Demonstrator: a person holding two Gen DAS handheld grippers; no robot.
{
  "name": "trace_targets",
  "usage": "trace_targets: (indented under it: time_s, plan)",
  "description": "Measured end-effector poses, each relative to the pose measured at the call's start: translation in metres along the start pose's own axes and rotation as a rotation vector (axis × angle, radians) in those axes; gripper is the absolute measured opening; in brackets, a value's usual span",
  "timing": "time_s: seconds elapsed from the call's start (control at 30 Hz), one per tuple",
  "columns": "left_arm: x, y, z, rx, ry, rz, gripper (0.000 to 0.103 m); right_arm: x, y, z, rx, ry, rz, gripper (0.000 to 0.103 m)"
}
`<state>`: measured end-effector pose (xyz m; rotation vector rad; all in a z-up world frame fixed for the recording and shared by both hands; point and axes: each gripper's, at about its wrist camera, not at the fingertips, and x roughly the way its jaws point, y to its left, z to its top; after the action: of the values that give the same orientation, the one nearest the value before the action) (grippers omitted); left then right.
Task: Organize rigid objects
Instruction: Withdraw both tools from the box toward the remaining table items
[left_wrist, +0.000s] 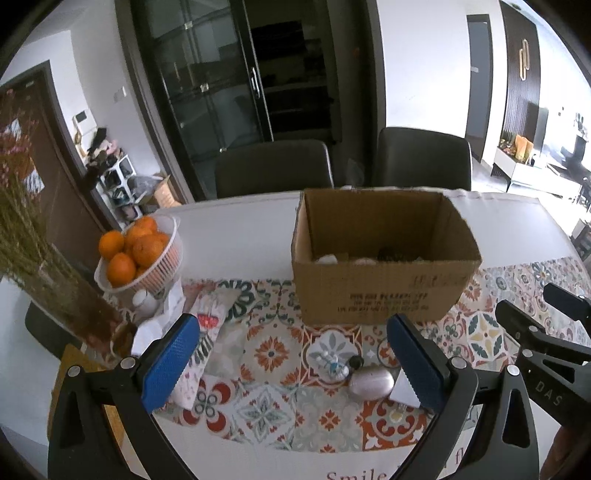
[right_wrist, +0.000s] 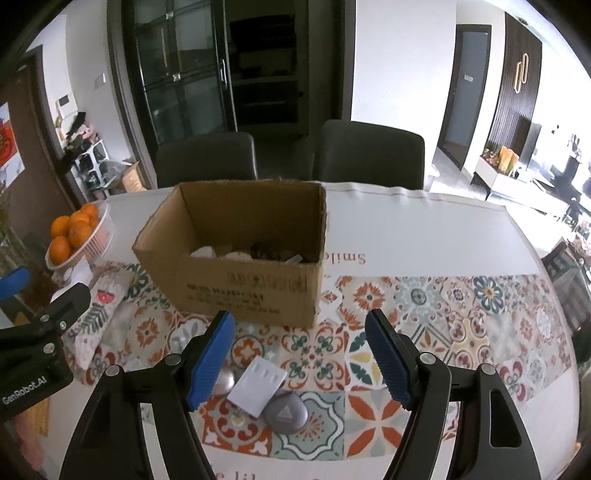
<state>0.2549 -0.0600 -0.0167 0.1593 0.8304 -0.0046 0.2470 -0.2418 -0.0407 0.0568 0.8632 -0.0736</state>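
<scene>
Rigid objects, small and hard, lie loose on the patterned tile-print table runner (right_wrist: 424, 306) in front of an open brown cardboard box (right_wrist: 236, 258), which sits upper centre in both wrist views and already holds a few pieces on its floor.

In the right wrist view, a flat white rectangular card or blister pack (right_wrist: 256, 384) lies at lower centre, its lower corner resting on a grey pebble-shaped plastic case with a triangle mark (right_wrist: 286, 415). A rounded silver object (right_wrist: 225, 380) sits just left of the card, half hidden behind a blue pad. The left wrist view shows that same pinkish-silver oval case (left_wrist: 370, 382) at lower centre, with a small clear-and-white item with a black cap (left_wrist: 338, 363) just to its left; what that item is cannot be made out.

The right gripper (right_wrist: 299, 354) hangs above the card and the grey case with its jaws parted and nothing between them. The left gripper (left_wrist: 291, 360) is likewise spread wide and empty, framing the oval case.

The pieces look light and stiff. The smooth, domed cases are likely to slip, so a pinch across the narrow waist, pads square to the sides, seems safest. The thin card offers little edge to grip and would probably be best taken by its raised end, where it rides on the grey case.

At the left of both frames stand a white plastic basket of oranges (left_wrist: 162, 258) and a folded printed cloth pouch (right_wrist: 99, 314), well apart from the loose pieces.
</scene>
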Motion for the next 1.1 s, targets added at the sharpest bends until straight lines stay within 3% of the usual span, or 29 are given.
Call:
trace_targets:
  time_s: [0.4,1.1]
  plan:
    - [0.027,-0.012,-0.047,-0.024,0.136,-0.042,0.103,0.014,0.000,-0.037,-0.056,0.083,-0.001,0.074]
    - [0.079,-0.030,-0.110,-0.015,0.303,-0.035,0.103,0.071,0.002,-0.091,-0.161,0.273,0.024,0.074]
